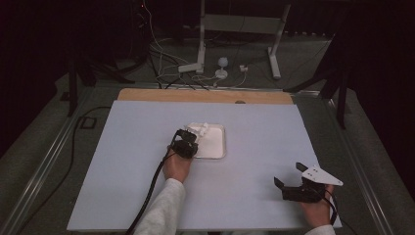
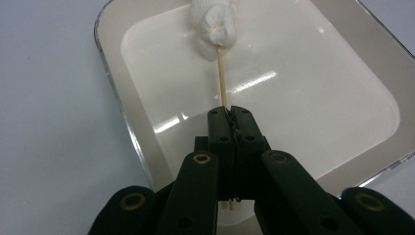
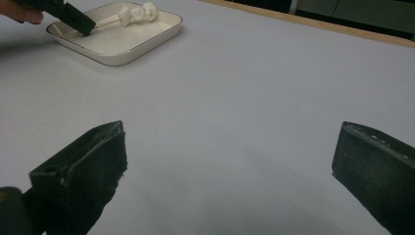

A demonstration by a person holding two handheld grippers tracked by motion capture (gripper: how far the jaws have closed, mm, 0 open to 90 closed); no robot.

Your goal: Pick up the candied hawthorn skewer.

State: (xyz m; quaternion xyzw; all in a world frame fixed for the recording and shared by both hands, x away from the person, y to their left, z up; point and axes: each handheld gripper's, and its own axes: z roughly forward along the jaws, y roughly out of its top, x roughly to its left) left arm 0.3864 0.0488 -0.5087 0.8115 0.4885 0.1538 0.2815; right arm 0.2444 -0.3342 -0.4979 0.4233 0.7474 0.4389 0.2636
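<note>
The left gripper (image 2: 230, 117) has its two black jaws pressed together on one thin wooden skewer (image 2: 221, 73); the stick passes between the pads and its lower end shows below them. On the skewer's far end sits a cluster of white marshmallow-like lumps (image 2: 214, 24), resting on the floor of one shallow square cream-coloured ceramic tray (image 2: 117, 98) with a thin dark rim line. The tray lies on the pale lilac desk (image 1: 254, 161), a little left of its centre.

The right gripper (image 3: 230, 171) holds nothing — its two black jaws stand wide apart with bare desk between them. In the high view this gripper (image 1: 288, 175) is near the desk's front right corner, well apart from the tray, and carries one grey three-cornered plate (image 1: 321, 175) on top.

Count: two grippers, one skewer, one tray.

View differences: the left gripper view resolves the wooden stick and the clamp on it, which the high view shows too small to tell. The right gripper view shows the lumps (image 3: 139, 13) from the side as a row of about three — the exact number cannot be told. The high view adds the desk's wooden far edge (image 1: 205, 95) and white stand legs (image 1: 276, 49) on the floor beyond.
</note>
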